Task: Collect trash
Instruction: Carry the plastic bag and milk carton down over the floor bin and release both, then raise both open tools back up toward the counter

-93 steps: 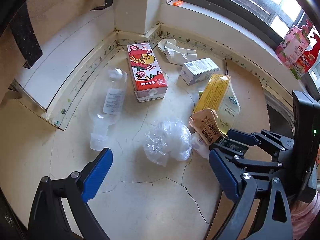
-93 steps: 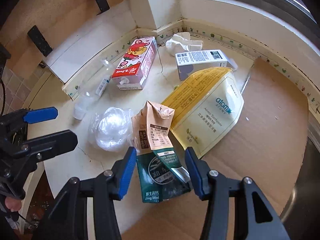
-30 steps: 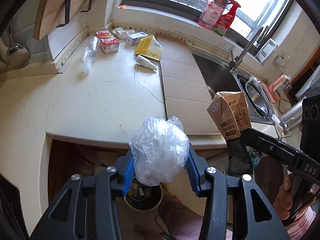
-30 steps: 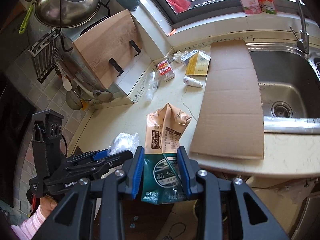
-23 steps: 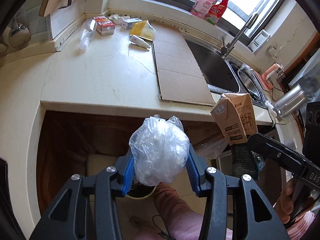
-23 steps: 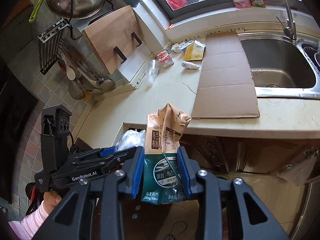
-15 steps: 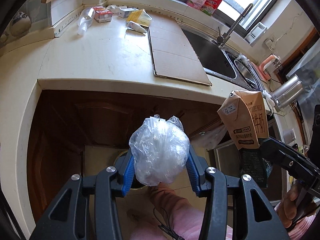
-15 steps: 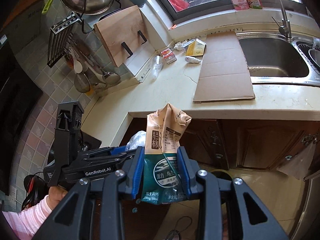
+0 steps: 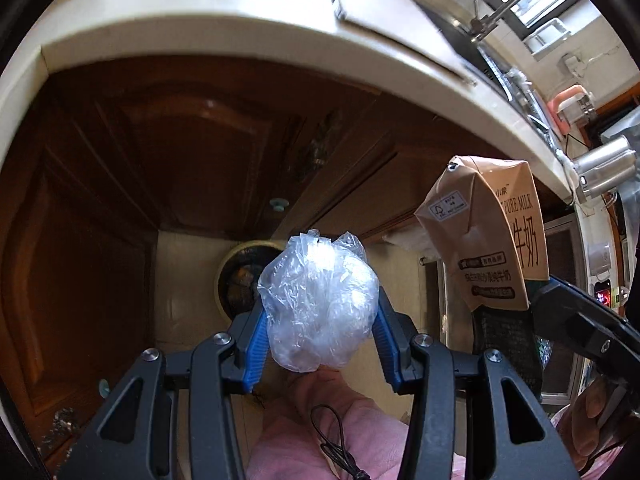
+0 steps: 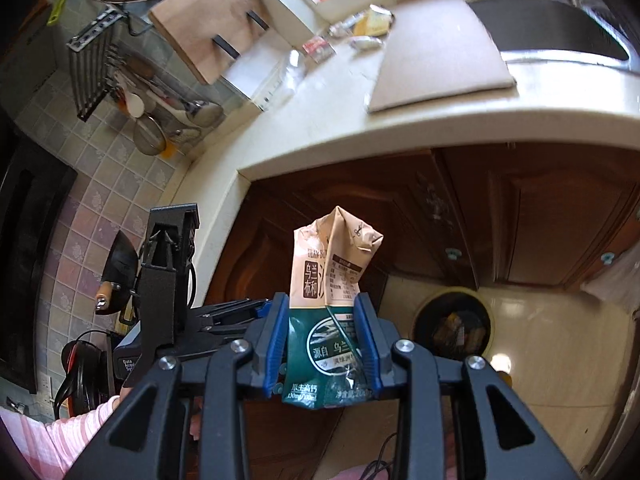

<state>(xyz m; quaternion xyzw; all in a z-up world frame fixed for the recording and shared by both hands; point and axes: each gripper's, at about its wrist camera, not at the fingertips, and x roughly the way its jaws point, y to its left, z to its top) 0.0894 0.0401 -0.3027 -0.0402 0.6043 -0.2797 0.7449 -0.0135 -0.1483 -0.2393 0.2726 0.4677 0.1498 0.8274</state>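
Now I hold one piece of trash in each hand so both can go in one trip. My left gripper (image 9: 318, 334) has its fingers part-way closed on a crumpled plastic bag (image 9: 318, 304), pressed from both sides so the light wad cannot slip. My right gripper (image 10: 323, 346) pinches the flattened milk carton (image 10: 330, 312) low on its green half, top end forward. Both point down toward the bin (image 10: 454, 326) on the floor by the cabinet doors (image 9: 192, 152); more trash lies back on the table (image 10: 320, 128). Compared with a second ago, the table edge has risen to the top of both views, and the bin sits nearer, just beyond the bag.
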